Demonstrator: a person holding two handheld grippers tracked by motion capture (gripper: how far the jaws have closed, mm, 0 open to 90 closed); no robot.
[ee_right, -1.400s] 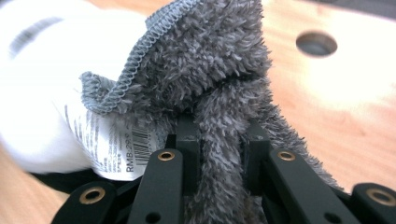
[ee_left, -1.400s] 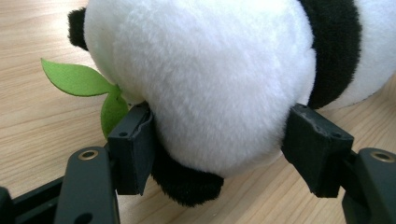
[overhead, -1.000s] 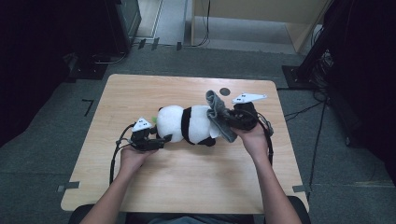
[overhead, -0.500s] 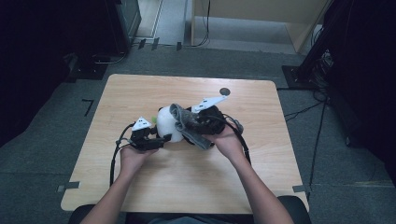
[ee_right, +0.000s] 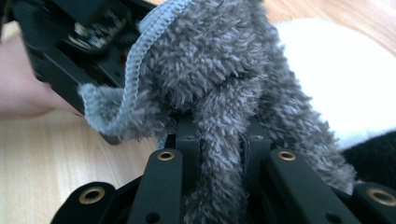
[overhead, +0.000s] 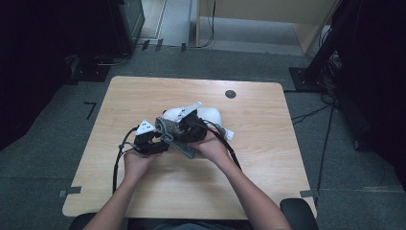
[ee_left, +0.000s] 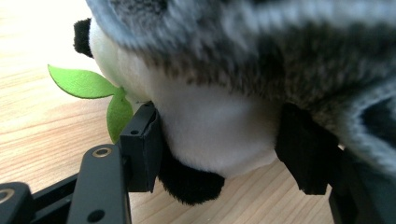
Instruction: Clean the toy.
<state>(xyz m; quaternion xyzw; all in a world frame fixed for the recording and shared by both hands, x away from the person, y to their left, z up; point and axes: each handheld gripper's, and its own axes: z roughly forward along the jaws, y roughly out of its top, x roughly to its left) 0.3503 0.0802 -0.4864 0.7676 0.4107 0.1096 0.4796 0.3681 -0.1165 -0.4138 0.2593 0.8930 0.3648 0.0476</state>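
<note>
From above, my right claw (overhead: pixel 178 128) and the grey cloth (overhead: pixel 179 145) cover most of the plush panda (overhead: pixel 209 115); its head is hidden. In my left claw view the cloth (ee_left: pixel 261 42) blurs across twelve o'clock, cut by the top edge. In my right claw view the cloth (ee_right: pixel 219 79) hides my fingertips, and the panda (ee_right: pixel 336 79) runs off at three o'clock.

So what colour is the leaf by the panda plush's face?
Bright green leaf, clearest in the left gripper view.
</note>
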